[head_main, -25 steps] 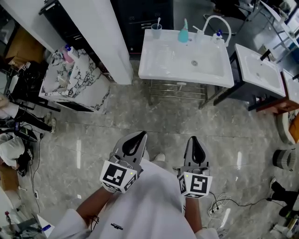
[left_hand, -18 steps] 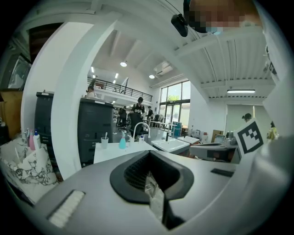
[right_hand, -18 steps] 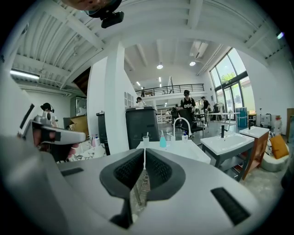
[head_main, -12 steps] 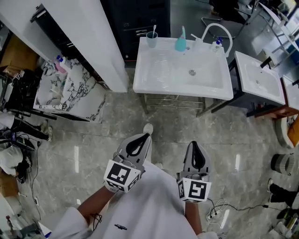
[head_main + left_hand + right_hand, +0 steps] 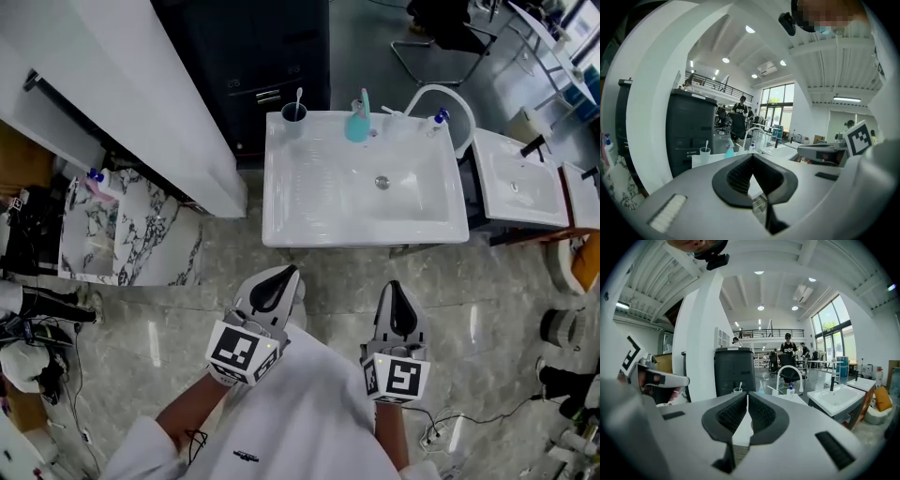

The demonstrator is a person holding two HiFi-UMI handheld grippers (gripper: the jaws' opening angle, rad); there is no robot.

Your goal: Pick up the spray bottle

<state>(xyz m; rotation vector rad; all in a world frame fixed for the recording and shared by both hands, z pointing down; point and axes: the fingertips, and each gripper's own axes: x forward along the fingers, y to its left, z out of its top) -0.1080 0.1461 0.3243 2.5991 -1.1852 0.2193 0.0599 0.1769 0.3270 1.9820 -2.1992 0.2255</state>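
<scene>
Cup [image 5: 293,114] holds toothbrush [image 5: 298,96]; spray bottle [image 5: 357,126] nearby on sink [image 5: 309,211].

Head view: from person's head, high, steeply down on floor [image 5: 187,309]; sink [image 5: 281,202] ahead, in upper frame. Left gripper view: on left gripper [image 5: 284,275], near level along own jaws, faces sink from a way off. Right gripper view: same, on right gripper [image 5: 394,287]. All three share sink, cup [image 5: 293,112], bottle [image 5: 357,124], faucet [image 5: 436,94]. Each gripper view catches other gripper at its edge.
</scene>
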